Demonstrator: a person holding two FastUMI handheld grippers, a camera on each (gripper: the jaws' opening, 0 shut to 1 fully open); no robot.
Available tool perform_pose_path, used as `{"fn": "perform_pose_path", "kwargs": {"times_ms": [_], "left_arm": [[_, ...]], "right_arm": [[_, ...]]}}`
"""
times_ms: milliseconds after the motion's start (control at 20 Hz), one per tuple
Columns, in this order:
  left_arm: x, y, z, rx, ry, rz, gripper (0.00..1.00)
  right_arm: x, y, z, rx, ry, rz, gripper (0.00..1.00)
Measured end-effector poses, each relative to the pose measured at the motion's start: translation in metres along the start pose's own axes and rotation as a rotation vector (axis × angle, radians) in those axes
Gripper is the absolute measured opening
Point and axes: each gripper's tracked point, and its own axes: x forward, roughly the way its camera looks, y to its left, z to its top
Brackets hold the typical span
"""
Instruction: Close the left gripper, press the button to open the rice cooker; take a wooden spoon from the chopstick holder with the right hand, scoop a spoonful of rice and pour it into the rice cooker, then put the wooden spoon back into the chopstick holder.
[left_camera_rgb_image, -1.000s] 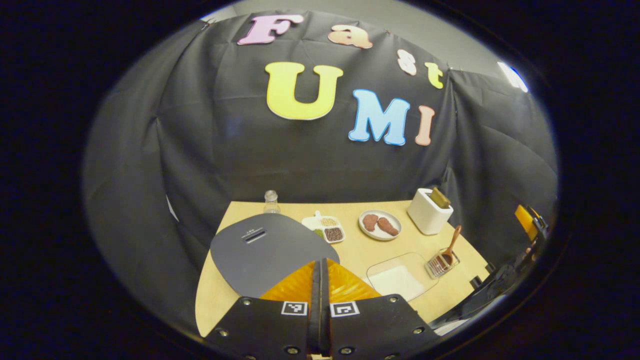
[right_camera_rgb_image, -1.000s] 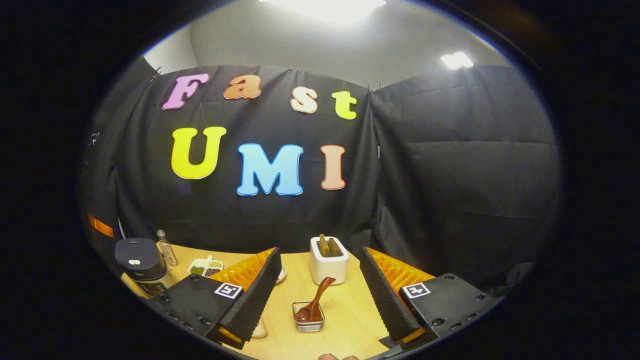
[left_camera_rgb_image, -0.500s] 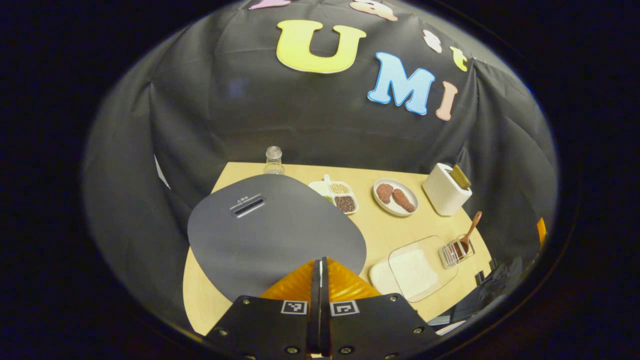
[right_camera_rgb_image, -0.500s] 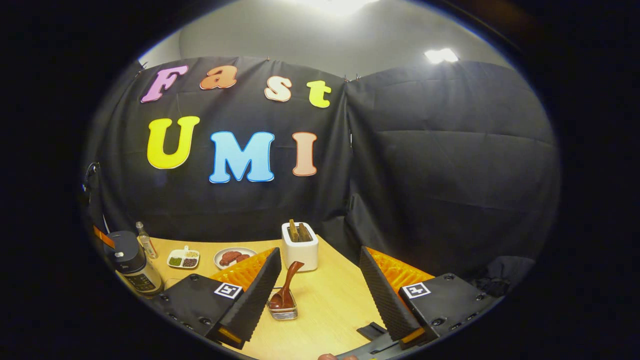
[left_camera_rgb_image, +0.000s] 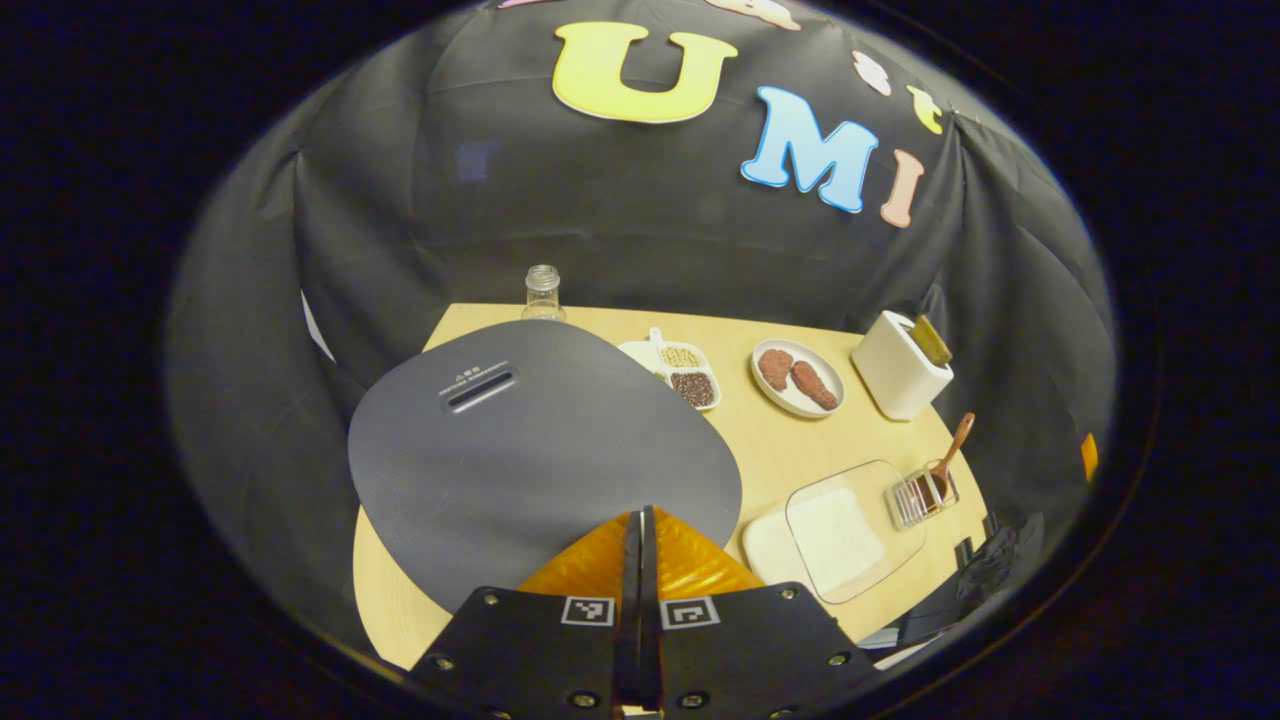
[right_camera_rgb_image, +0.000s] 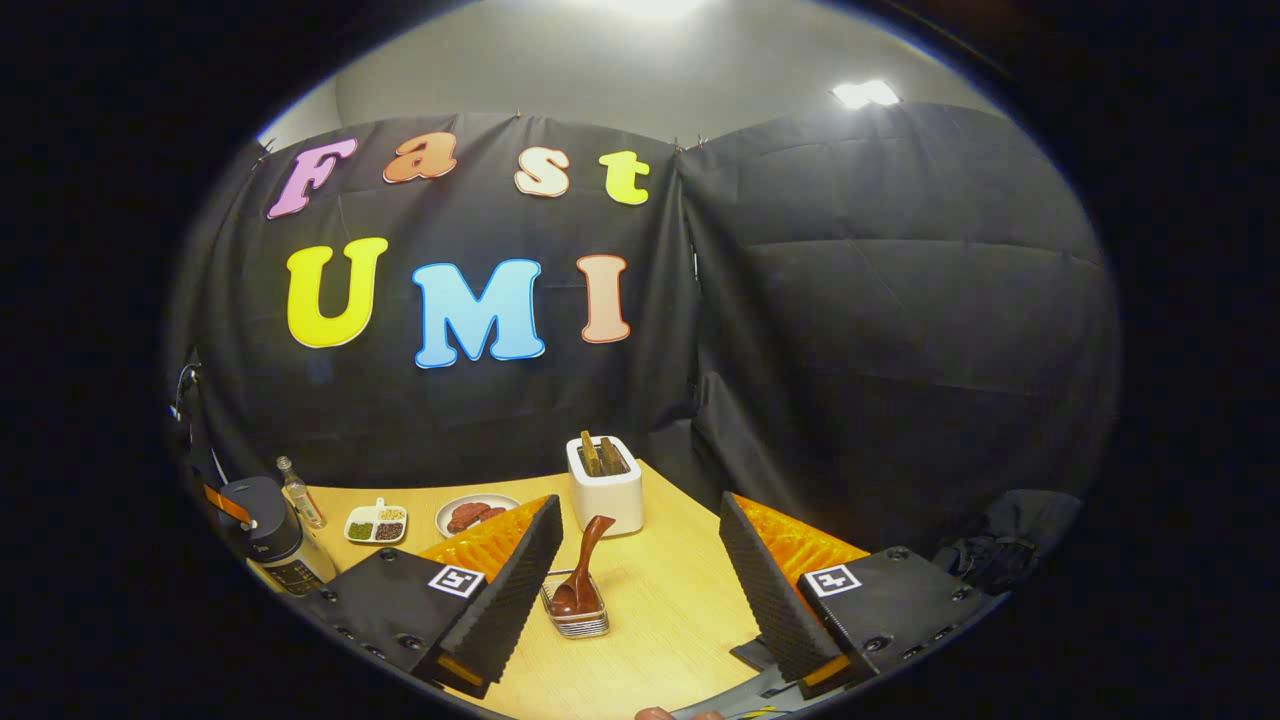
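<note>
L gripper (left_camera_rgb_image: 638, 530): jaws pressed together, nothing between them, tips low centre of the left gripper view, over the near edge of the cooker (left_camera_rgb_image: 540, 440). Since 1 s ago the dark lid has grown from a small patch to most of the centre-left of frame, so you've come down and in on it. Closing step looks done; press not yet. Lid still shut. Button itself I can't make out from this angle; the slot (left_camera_rgb_image: 480, 388) upper left on the lid is a vent or handle, can't tell which. Judgement: button likely sits under or just ahead of your tips, so go slow and straight down.

R gripper (right_camera_rgb_image: 640, 590): jaws spread wide, empty. Its view has swung right over the last sec: the holder (right_camera_rgb_image: 578, 612) with the spoon (right_camera_rgb_image: 585, 570) was dead centre between the fingers, now it sits close by the left finger, lower centre-left. You'll need to re-centre before the grab. Spoon leans handle up and right, bowl down in the holder.

Where the rest is, left gripper view:
- rice tray (left_camera_rgb_image: 835, 525), lower right, just beside the cooker and the holder.
- holder at right edge of counter (left_camera_rgb_image: 790, 450), near the toaster (left_camera_rgb_image: 900, 365).
- plate (left_camera_rgb_image: 797, 376), bean dish (left_camera_rgb_image: 680, 370), bottle (left_camera_rgb_image: 542, 292) along the back, all well off your path.

Progress: early. Cooker first; spoon waits till lid pops.
</note>
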Motion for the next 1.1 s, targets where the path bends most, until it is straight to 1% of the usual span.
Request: {"fn": "perform_pose_path", "kwargs": {"times_ms": [100,150,250,350,400,450,500,550,600,650,700,750,800,850,900,1000,1050,1100], "left_arm": [[0.001,0.002,0.000,-0.017,-0.012,0.007,0.02],[0.002,0.002,-0.001,-0.025,-0.009,0.010,0.02],[0.000,0.000,-0.004,-0.032,-0.013,0.018,0.02],[0.005,-0.001,-0.007,0.004,-0.045,0.027,0.02],[0.002,0.000,-0.011,0.014,-0.047,0.041,0.02],[0.003,-0.001,-0.009,0.024,-0.068,0.056,0.02],[0.003,-0.001,-0.011,0.032,-0.069,0.070,0.02],[0.003,-0.001,-0.010,0.041,-0.075,0.081,0.02],[0.002,-0.002,-0.010,0.047,-0.082,0.090,0.02],[0.001,-0.003,-0.009,0.053,-0.089,0.098,0.02],[0.001,-0.004,-0.008,0.061,-0.103,0.105,0.04],[0.000,-0.004,-0.007,0.069,-0.116,0.112,0.02],[-0.003,-0.004,-0.006,0.081,-0.131,0.121,0.02],[-0.007,-0.005,0.000,0.096,-0.162,0.133,0.02],[-0.012,-0.005,0.007,0.109,-0.191,0.153,0.02],[-0.036,-0.006,0.040,0.162,-0.319,0.205,0.02],[-0.052,-0.005,0.059,0.190,-0.385,0.238,0.02],[-0.070,-0.003,0.080,0.207,-0.456,0.275,0.00]], "right_arm": [[0.002,0.002,-0.003,-0.006,0.013,0.004,0.97],[0.000,0.005,-0.003,-0.002,0.020,0.014,1.00],[-0.008,0.009,0.002,-0.008,0.000,0.025,1.00],[-0.011,0.009,-0.001,-0.046,-0.008,0.022,1.00],[-0.011,0.010,-0.004,-0.059,-0.003,0.024,0.97],[-0.012,0.012,-0.005,-0.060,0.004,0.031,1.00],[-0.016,0.015,-0.007,-0.053,0.010,0.043,1.00],[-0.018,0.017,-0.007,-0.044,0.013,0.054,0.97],[-0.021,0.017,-0.007,-0.031,0.006,0.060,1.00],[-0.024,0.017,-0.004,-0.015,-0.008,0.067,0.97],[-0.026,0.017,-0.002,-0.005,-0.019,0.075,1.00],[-0.027,0.018,-0.003,-0.006,-0.021,0.085,0.97],[-0.027,0.019,-0.007,-0.017,-0.016,0.098,0.97],[-0.025,0.019,-0.008,-0.034,-0.008,0.108,0.97],[-0.022,0.018,-0.007,-0.049,-0.006,0.114,1.00],[-0.018,0.016,0.003,-0.060,-0.022,0.113,1.00],[-0.015,0.018,0.007,-0.057,-0.031,0.110,0.97],[-0.011,0.019,0.009,-0.047,-0.035,0.108,0.97]]}}
